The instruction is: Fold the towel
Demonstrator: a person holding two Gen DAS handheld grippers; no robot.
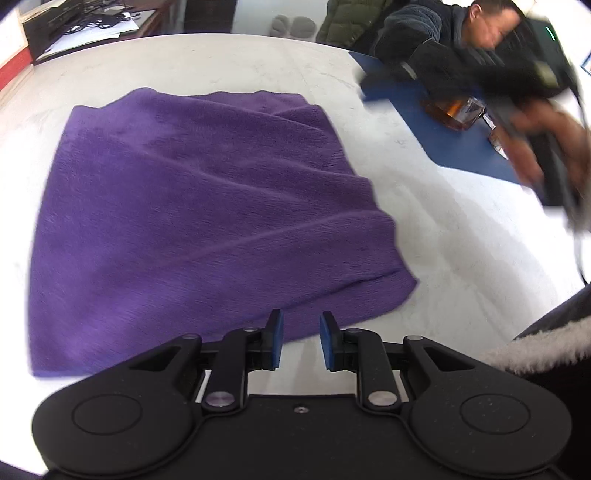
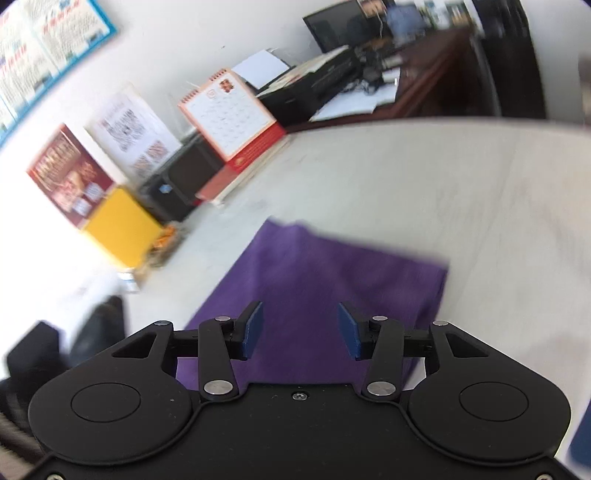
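One fold appears done: the purple towel (image 1: 192,206) lies doubled but wrinkled on the white table (image 1: 443,229). Left gripper (image 1: 301,339) and right gripper (image 2: 300,330) hover above it, jaws spread, empty; further folding likely remains.

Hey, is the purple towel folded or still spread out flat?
Folded: the purple towel shows stacked layers along its right edge on the table.

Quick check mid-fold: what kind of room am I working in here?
Most likely an office: a desk calendar stands by the wall, a dark monitor sits on a desk with papers, and the purple towel lies on a white table.
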